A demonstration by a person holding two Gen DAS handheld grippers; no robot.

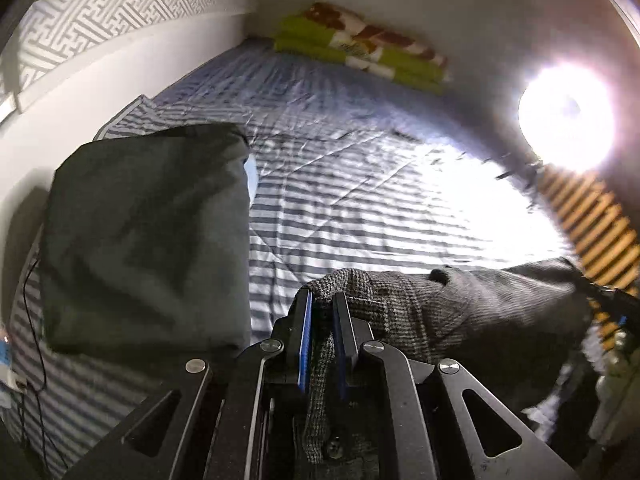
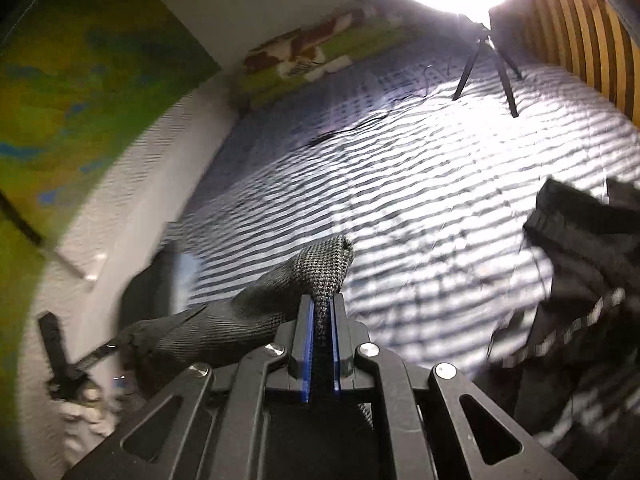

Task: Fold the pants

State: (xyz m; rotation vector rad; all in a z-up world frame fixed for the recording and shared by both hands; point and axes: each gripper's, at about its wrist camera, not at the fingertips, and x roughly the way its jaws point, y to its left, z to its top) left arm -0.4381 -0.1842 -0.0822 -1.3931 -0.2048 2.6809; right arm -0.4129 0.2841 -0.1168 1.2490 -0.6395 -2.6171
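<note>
The grey woven pants (image 1: 432,304) hang stretched between both grippers above a striped bed. My left gripper (image 1: 322,300) is shut on one end of the waistband, with the cloth running off to the right toward the other gripper's dark tips at the frame edge. In the right wrist view my right gripper (image 2: 323,300) is shut on the other end of the pants (image 2: 256,316), which sag leftward to the left gripper. The lower part of the garment is hidden under the gripper bodies.
A folded dark garment (image 1: 148,236) lies at the left on the striped sheet (image 1: 360,184). Another dark garment with a reflective stripe (image 2: 580,280) is heaped at the right. A ring light on a tripod (image 2: 486,56) stands on the bed. Green patterned bedding (image 1: 360,48) lies by the far wall.
</note>
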